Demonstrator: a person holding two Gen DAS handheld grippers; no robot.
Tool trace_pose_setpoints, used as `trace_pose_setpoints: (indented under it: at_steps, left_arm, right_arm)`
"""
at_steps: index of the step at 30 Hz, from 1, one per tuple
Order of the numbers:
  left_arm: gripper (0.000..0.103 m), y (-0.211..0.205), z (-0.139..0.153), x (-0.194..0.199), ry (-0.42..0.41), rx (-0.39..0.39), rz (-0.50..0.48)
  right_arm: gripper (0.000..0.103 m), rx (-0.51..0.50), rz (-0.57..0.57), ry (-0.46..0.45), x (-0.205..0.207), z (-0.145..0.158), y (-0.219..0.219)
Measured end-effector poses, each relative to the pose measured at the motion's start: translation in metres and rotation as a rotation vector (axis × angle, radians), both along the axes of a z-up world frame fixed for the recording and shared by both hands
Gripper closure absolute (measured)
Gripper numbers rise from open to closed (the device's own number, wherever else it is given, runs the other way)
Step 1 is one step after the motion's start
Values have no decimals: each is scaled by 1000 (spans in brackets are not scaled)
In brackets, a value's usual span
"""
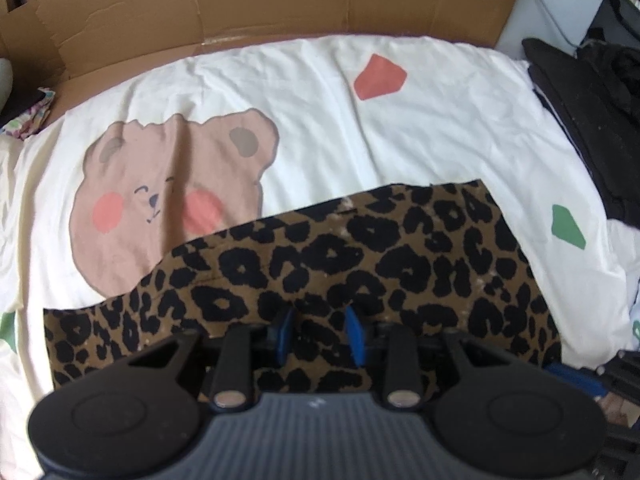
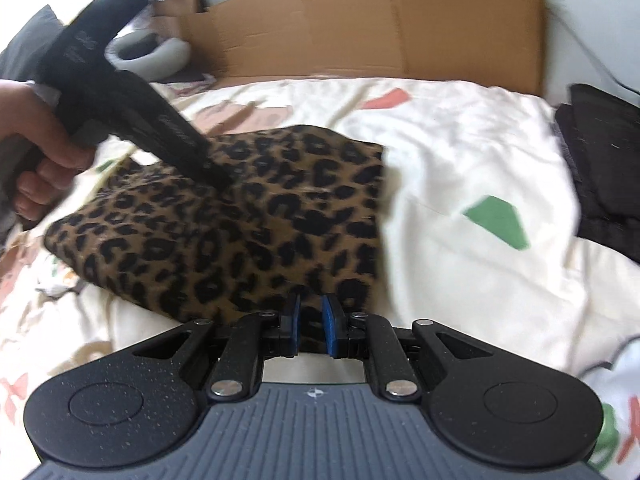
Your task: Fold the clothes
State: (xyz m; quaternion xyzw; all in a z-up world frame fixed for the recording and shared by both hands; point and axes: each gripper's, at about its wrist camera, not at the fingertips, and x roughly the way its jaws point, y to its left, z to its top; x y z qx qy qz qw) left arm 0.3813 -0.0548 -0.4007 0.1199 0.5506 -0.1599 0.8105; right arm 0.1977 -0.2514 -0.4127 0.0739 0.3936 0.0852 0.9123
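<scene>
The leopard-print garment (image 2: 224,216) lay as a compact folded slab on the bedsheet (image 2: 460,152) (beside dark clothes (image 2: 600,168)), both grippers, left (image 1: 320,334) and right (image 2: 311,326), narrowly parted over it, holding nothing; apparently finishing, either pressing flat or 1 more fold.

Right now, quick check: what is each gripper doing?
Left gripper: open, blue pads apart over the leopard-print brown and black garment, gripping nothing.
Right gripper: narrow gap between pads at the garment's edge; grip cannot be told.

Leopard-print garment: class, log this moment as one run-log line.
leopard-print garment: folded on bedsheet | left gripper: open over garment | right gripper: open at near edge
</scene>
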Motion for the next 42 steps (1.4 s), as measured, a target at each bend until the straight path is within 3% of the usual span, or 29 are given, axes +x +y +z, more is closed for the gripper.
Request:
trace_pose_setpoints:
  at_steps: [3, 7, 15, 24, 33, 42]
  left_arm:
    - [72, -4, 10, -7, -24, 12, 8]
    - [74, -5, 29, -30, -52, -57, 11]
    - [75, -30, 48, -80, -64, -144, -105]
    - [83, -45, 17, -118, -34, -155, -178]
    - [84, -26, -11, -127, -61, -118, -165]
    - [84, 16, -12, -138, -88, -69, -93]
  right_arm:
    - [84, 10, -50, 10, -4, 3, -9]
    - [85, 79, -86, 14, -10, 6, -19]
    - [84, 120, -54, 1, -17, 18, -13]
    - [85, 153, -23, 32, -9, 12, -2]
    - [86, 117, 9, 69, -1, 1, 10]
    - [90, 99, 22, 83, 2, -3, 9]
